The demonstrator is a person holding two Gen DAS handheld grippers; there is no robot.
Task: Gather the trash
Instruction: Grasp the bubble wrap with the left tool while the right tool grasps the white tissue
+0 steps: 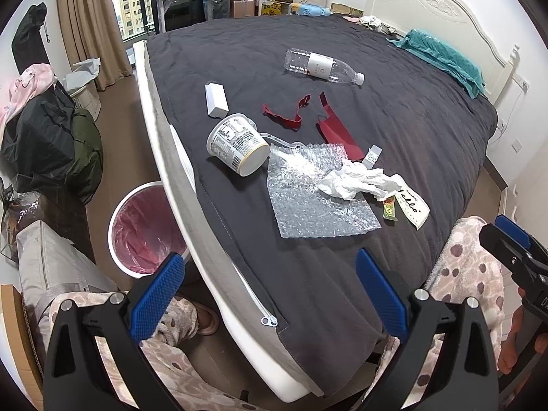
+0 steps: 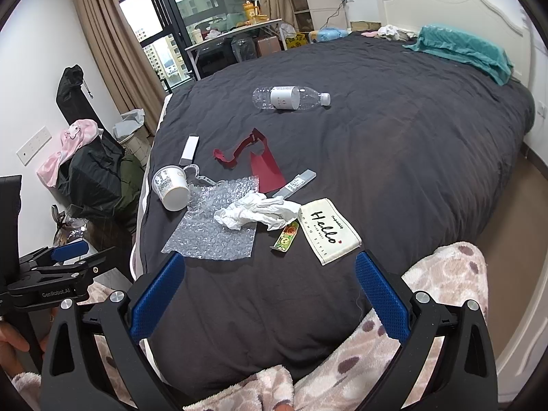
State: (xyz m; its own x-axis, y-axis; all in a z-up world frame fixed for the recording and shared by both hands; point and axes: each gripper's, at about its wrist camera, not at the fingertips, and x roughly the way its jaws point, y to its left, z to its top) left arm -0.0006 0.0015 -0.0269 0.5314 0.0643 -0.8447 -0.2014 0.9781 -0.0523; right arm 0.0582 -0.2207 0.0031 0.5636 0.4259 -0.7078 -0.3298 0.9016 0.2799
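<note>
- The step in hand is judged to be the first pick: nothing is held, and all the trash is spread on the dark bed cover (image 2: pixel 394 144), gathered toward its near left corner.
- The left gripper (image 1: pixel 270 291) is seen with jaws wide apart and empty, held over the bed's near edge; the right gripper (image 2: pixel 270 291) is likewise spread wide and empty, just short of the same edge.
- The bin (image 1: pixel 137 229), lined with a pink bag, stands on the floor just beside the bed's left edge, below and left of the left gripper's jaws.
- The crumpled white tissue (image 2: pixel 257 214) lies on the corner of the bubble wrap (image 2: pixel 212 233), ahead of the right jaws and slightly left of their centre line; the "Hello" fabric label (image 2: pixel 330 231) and the small sticker strip (image 2: pixel 286 238) lie nearest, ahead of the gap between the jaws.
- The paper cup (image 1: pixel 236 149) lies on its side near the left edge; the clear bottle (image 1: pixel 323 66) lies well apart, toward the bed's middle.
- A loose, bulky piece such as the tissue is best taken first, pinched across its thickest fold; flat pieces will likely need one finger slid under an edge.
- The soft cover should not be pinched with the item.
</note>
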